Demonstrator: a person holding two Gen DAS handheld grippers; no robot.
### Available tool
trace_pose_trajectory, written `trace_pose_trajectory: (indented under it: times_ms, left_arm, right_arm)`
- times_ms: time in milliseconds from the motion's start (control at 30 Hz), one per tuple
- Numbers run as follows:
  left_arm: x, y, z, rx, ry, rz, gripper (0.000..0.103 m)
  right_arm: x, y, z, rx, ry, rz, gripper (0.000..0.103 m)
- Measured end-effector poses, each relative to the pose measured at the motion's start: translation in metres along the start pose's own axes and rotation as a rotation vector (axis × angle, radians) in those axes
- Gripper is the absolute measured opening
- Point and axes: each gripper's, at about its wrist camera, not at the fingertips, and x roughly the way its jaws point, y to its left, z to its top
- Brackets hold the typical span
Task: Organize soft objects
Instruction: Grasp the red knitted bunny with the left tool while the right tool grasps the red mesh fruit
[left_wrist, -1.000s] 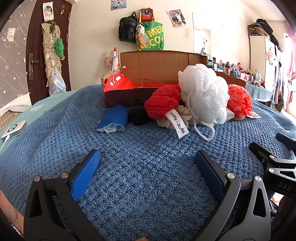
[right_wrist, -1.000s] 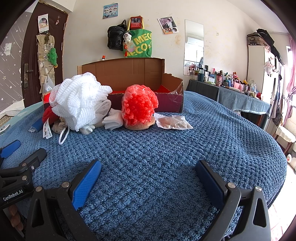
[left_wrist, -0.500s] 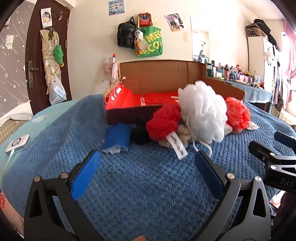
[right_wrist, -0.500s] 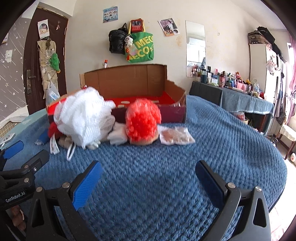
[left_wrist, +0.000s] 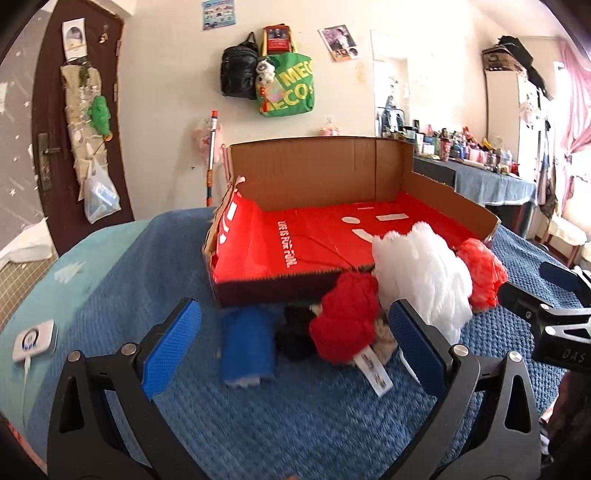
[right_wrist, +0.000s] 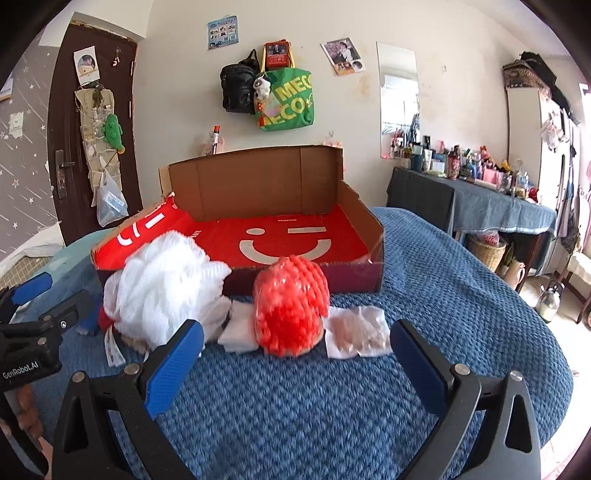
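Both grippers' jaws wide open, empty: left gripper (left_wrist: 293, 341), right gripper (right_wrist: 295, 349). Soft items heaped on bed against box (right_wrist: 347, 206) front wall, box at 12 o'clock. Right: advance on red puff (right_wrist: 291, 308), straddle middle, squeeze gently, lift over wall. Left: blue cloth (left_wrist: 246, 347) nearest.

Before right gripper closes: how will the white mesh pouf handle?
White mesh pouf is puffy netting, so probably very light and squashes under the pads. Rounded, so a push may roll it. Its dangling cord loop could snag neighbours.

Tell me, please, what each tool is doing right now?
Left tool: open, holding nothing.
Right tool: open, holding nothing.
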Motion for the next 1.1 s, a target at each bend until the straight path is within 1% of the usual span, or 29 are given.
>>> trace_pose_trajectory:
  times_ms: [133, 300, 367, 433, 500, 567, 600, 633, 667, 700, 733, 767, 800, 833, 867, 967, 1100]
  left_arm:
    - [0.012, 0.005, 0.008, 0.031, 0.039, -0.062, 0.103]
    - [0.021, 0.004, 0.013, 0.088, 0.067, -0.119, 0.103]
    - [0.025, 0.003, 0.014, 0.113, 0.081, -0.137, 0.102]
    - [0.029, 0.0, 0.016, 0.143, 0.095, -0.148, 0.1]
    - [0.033, -0.002, 0.016, 0.165, 0.105, -0.154, 0.095]
    - [0.037, -0.005, 0.017, 0.182, 0.12, -0.168, 0.087]
    - [0.039, -0.007, 0.018, 0.188, 0.128, -0.178, 0.086]
    - [0.041, -0.008, 0.018, 0.195, 0.132, -0.189, 0.081]
    - [0.043, -0.009, 0.018, 0.201, 0.137, -0.202, 0.079]
    - [0.044, -0.011, 0.018, 0.207, 0.141, -0.218, 0.078]
    - [0.045, -0.012, 0.018, 0.211, 0.143, -0.233, 0.071]
    - [0.048, -0.014, 0.018, 0.219, 0.156, -0.259, 0.06]
    - [0.05, -0.015, 0.017, 0.223, 0.168, -0.276, 0.054]
    - [0.053, -0.018, 0.015, 0.229, 0.19, -0.299, 0.045]
    - [0.056, -0.02, 0.014, 0.233, 0.208, -0.313, 0.038]
    - [0.056, -0.021, 0.013, 0.231, 0.21, -0.32, 0.038]
    - [0.051, -0.02, 0.021, 0.222, 0.197, -0.315, 0.038]
  right_arm:
    - [0.01, -0.004, 0.012, 0.017, 0.026, 0.015, 0.103]
    - [0.023, -0.01, 0.021, 0.031, 0.067, 0.044, 0.103]
    - [0.03, -0.011, 0.023, 0.028, 0.096, 0.046, 0.099]
    - [0.037, -0.011, 0.024, 0.03, 0.123, 0.063, 0.097]
    - [0.042, -0.012, 0.025, 0.029, 0.141, 0.065, 0.096]
    - [0.047, -0.012, 0.026, 0.026, 0.156, 0.064, 0.091]
    - [0.048, -0.012, 0.027, 0.025, 0.162, 0.066, 0.09]
    - [0.05, -0.012, 0.028, 0.023, 0.167, 0.067, 0.087]
    - [0.053, -0.012, 0.029, 0.019, 0.176, 0.069, 0.083]
    - [0.056, -0.012, 0.029, 0.018, 0.185, 0.076, 0.081]
    - [0.058, -0.012, 0.029, 0.02, 0.193, 0.086, 0.078]
    - [0.061, -0.012, 0.03, 0.021, 0.199, 0.094, 0.074]
    - [0.063, -0.012, 0.029, 0.023, 0.208, 0.104, 0.071]
    - [0.066, -0.012, 0.029, 0.025, 0.219, 0.114, 0.06]
    - [0.068, -0.012, 0.028, 0.028, 0.227, 0.123, 0.058]
    - [0.071, -0.015, 0.024, 0.049, 0.246, 0.17, 0.052]
    - [0.061, -0.018, 0.028, 0.057, 0.201, 0.186, 0.051]
